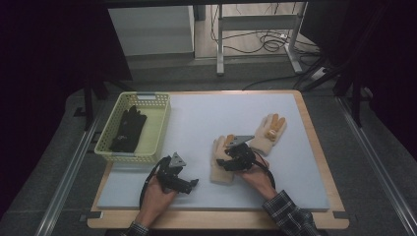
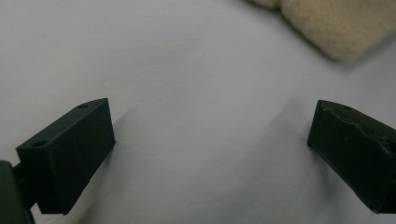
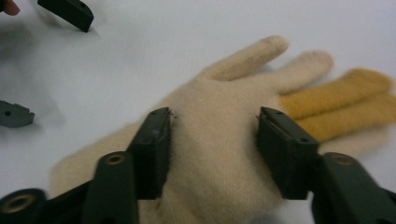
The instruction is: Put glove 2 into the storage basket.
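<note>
Grey desk (image 1: 206, 113), frame centre: right gripper (image 3: 212, 140) fingers part-open astride cream glove (image 3: 219, 154); left gripper (image 2: 210, 140) fingers wide, empty.

Looks like a lab/test rig: padded table (image 1: 206, 196) w/ dark curtains (image 1: 54, 44), metal frame (image 1: 255, 29), loose floor cables (image 1: 265, 42).

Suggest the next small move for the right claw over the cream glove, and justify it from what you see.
Probably lower and close the right claw. Its jaws stand open astride the palm of the near cream glove, which lies flat on the white mat, not yet pinched. The basket already holds a black glove.
</note>
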Action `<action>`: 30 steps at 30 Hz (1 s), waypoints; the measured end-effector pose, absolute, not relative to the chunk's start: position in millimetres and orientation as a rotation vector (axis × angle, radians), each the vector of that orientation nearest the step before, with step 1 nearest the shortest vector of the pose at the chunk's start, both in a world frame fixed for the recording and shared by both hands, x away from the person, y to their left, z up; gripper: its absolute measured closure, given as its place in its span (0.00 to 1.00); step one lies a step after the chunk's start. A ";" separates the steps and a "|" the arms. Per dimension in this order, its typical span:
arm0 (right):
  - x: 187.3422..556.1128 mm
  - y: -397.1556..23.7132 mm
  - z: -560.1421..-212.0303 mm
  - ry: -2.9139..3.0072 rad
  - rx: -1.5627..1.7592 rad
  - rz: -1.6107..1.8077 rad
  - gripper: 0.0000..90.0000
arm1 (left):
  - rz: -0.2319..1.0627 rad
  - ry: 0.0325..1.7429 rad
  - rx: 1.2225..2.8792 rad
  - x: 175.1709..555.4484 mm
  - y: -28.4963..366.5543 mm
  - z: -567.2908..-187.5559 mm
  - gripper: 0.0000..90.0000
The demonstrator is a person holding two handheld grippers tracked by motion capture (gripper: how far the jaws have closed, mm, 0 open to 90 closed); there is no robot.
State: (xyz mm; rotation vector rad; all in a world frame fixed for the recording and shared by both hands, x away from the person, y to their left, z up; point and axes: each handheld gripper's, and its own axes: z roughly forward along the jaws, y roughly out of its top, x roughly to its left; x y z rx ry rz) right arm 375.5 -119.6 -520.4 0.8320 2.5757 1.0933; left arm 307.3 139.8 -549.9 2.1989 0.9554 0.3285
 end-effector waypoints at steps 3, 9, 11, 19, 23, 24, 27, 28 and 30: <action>375.2 -124.2 -517.7 2.580 0.860 1.134 0.42 | 0.328 0.956 2.199 307.4 139.8 -549.9 0.01; 373.8 -136.1 -507.7 2.547 0.865 1.149 0.42 | 0.329 0.956 2.199 307.3 139.8 -549.9 0.01; 373.5 -140.1 -507.4 2.540 0.872 1.139 0.43 | 0.329 0.955 2.199 307.3 139.8 -549.9 0.01; 383.2 -160.5 -498.7 2.495 0.922 1.118 0.50 | 0.329 0.955 2.199 307.3 139.8 -549.9 0.01; 393.7 -177.7 -493.4 2.459 0.968 1.093 0.52 | 0.329 0.955 2.199 307.3 139.8 -549.9 0.01; 396.6 -182.5 -491.9 2.451 0.981 1.084 0.52 | 0.329 0.955 2.199 307.3 139.8 -549.9 0.01; 405.2 -199.3 -487.6 2.408 1.033 1.075 0.53 | 0.329 0.954 2.199 307.3 139.8 -549.9 0.01; 407.2 -203.7 -486.6 2.396 1.046 1.071 0.54 | 0.329 0.955 2.199 307.3 139.8 -549.9 0.01; 412.5 -214.8 -484.0 2.369 1.075 1.056 0.54 | 0.329 0.955 2.199 307.3 139.8 -549.9 0.01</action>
